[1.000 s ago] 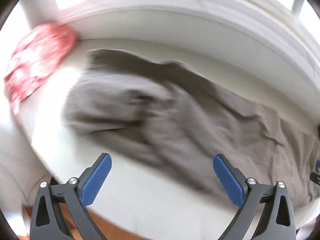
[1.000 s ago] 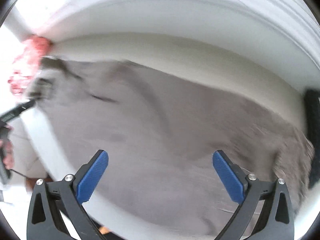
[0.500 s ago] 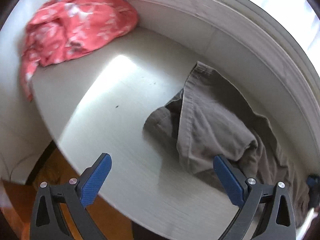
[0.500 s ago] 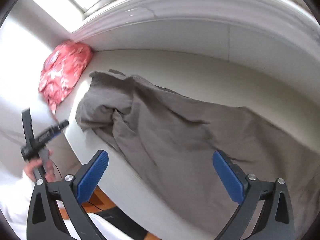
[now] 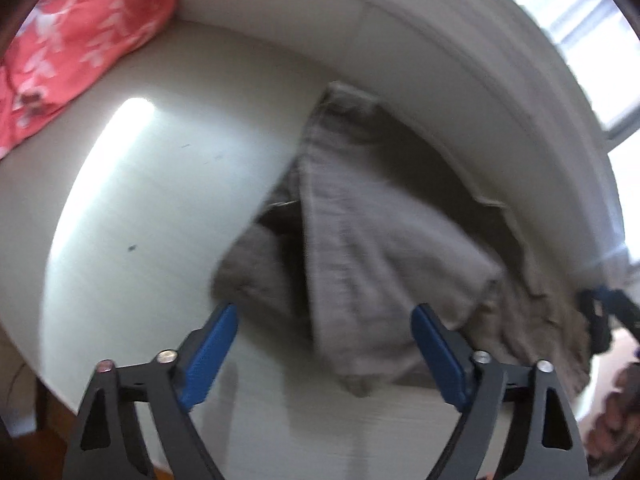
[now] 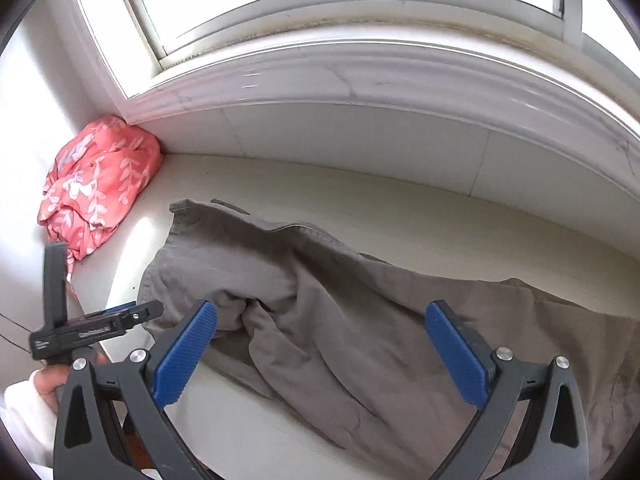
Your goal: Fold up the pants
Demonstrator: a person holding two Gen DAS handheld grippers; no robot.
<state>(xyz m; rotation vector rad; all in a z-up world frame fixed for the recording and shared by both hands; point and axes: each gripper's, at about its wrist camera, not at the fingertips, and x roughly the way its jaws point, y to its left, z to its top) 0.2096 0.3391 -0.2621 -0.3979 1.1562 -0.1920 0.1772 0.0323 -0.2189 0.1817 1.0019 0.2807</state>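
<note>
On white table [image 6: 400,208]: pants [image 6: 360,320] (rumpled)

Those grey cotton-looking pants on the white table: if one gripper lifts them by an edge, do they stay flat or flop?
The grey pants would likely flop and drape: they already lie in soft, rumpled folds. They probably feel light, since the cloth looks thin. Pushed, they would likely bunch on the smooth white table rather than slide whole.

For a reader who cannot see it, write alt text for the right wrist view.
Rumpled grey pants lie across a white table below a window; the open right gripper hovers above them. A pink floral cloth sits in the far left corner.
</note>
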